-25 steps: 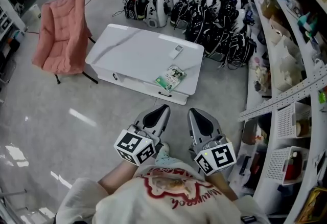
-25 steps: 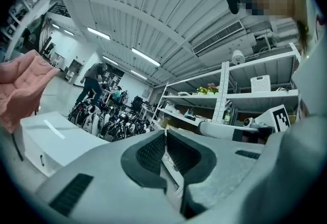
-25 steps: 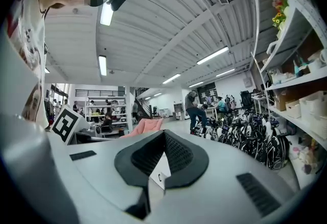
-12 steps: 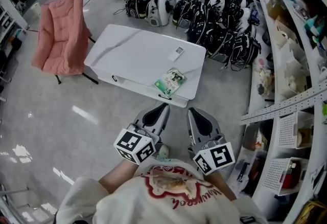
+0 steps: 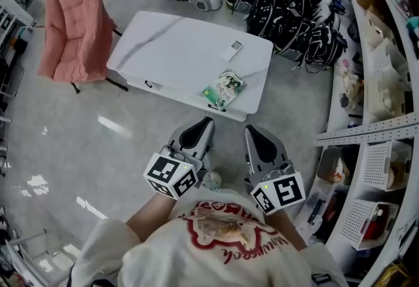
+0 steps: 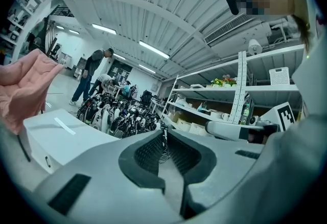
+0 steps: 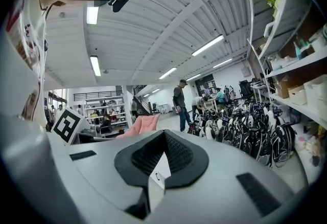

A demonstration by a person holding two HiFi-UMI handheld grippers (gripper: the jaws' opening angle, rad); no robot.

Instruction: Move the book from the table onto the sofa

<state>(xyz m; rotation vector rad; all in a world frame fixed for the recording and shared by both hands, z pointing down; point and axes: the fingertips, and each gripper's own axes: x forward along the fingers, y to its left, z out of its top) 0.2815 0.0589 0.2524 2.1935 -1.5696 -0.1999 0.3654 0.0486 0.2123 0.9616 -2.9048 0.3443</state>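
Book [image 5: 224, 88] green-covered, flat near white table [image 5: 170, 43] front edge; pink sofa [image 5: 69, 33] well apart.

Bare floor [image 5: 91, 148] fronts table [image 5: 177, 50]; black gear [image 5: 288, 10] behind.

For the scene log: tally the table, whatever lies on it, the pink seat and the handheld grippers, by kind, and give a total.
White table: 1
Book: 1
Small white flat object: 1
Pink sofa: 1
Grippers: 2, left gripper and right gripper
Total: 6
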